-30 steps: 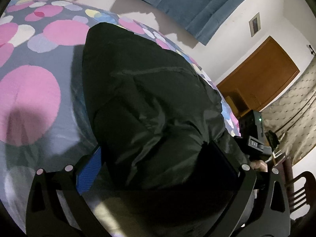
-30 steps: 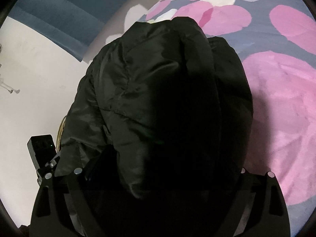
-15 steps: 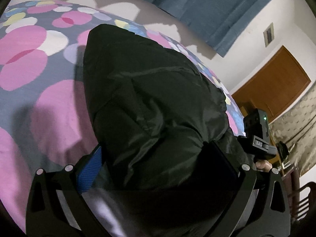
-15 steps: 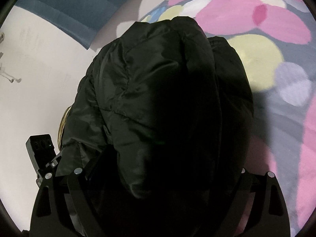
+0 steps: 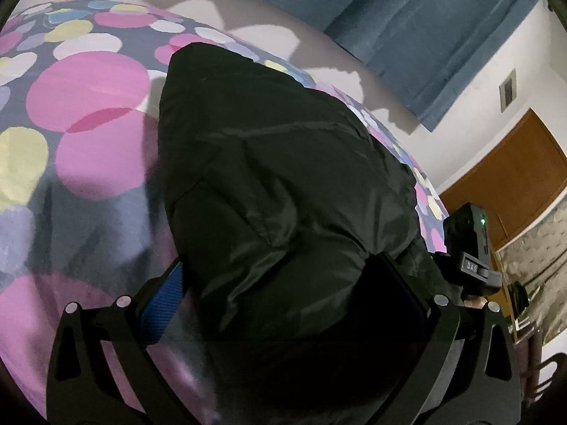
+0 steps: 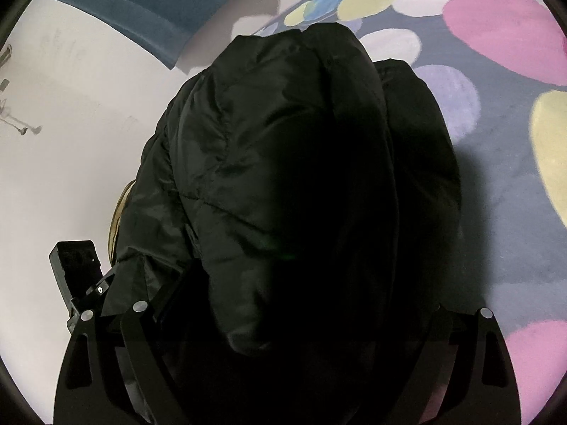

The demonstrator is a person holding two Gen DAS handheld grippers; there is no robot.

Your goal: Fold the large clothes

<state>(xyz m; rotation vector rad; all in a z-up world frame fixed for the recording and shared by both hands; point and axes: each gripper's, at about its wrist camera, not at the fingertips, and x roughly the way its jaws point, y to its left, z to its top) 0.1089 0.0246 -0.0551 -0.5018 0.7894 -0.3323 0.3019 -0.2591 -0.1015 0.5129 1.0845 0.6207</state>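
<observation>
Left wrist view: one black padded jacket (image 5: 283, 191) is bunched between the two fingers of the left gripper (image 5: 283, 304), which is clamped on a thick fold of it; one blue finger pad (image 5: 161, 304) shows at the left side. The jacket hangs over one bed (image 5: 88, 106) with a grey cover dotted in pink, yellow and white. Behind are one blue curtain (image 5: 407, 24) and one brown door (image 5: 510, 177). The right gripper (image 5: 467, 248) shows as a black body with one green light, just beside the jacket's right edge.

Right wrist view: the same jacket (image 6: 283, 163) fills the middle, gripped by the right gripper (image 6: 283, 318), its fingers buried in dark fabric. The left gripper's (image 6: 76, 269) black body sits at the lower left, against one white wall (image 6: 71, 141).
</observation>
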